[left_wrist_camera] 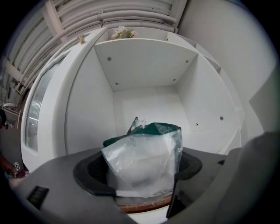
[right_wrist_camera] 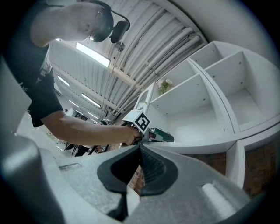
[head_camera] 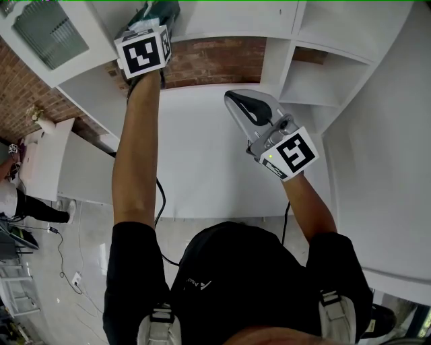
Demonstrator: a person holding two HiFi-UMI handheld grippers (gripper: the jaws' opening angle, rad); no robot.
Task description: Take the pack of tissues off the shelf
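Note:
The pack of tissues [left_wrist_camera: 144, 162], clear plastic wrap with a dark green top, stands at the front edge of a white shelf compartment [left_wrist_camera: 144, 100]. My left gripper [left_wrist_camera: 140, 186] has a pad against each side of the pack and is shut on it. In the head view my left gripper [head_camera: 149, 20] reaches up into the shelf, with the green pack [head_camera: 161, 13] showing beyond its marker cube. My right gripper [head_camera: 244, 102] hovers lower, over the white counter [head_camera: 202, 155], jaws together and empty. The right gripper view shows those jaws [right_wrist_camera: 140, 164] meeting, and the pack [right_wrist_camera: 162, 134] far off.
The white shelf unit has more compartments to the right [head_camera: 323, 81]. A brick wall [head_camera: 215, 60] shows behind the counter. A small plant [left_wrist_camera: 122, 31] sits on top of the shelf. At the far left another person [head_camera: 20, 202] stands on the floor, near cables.

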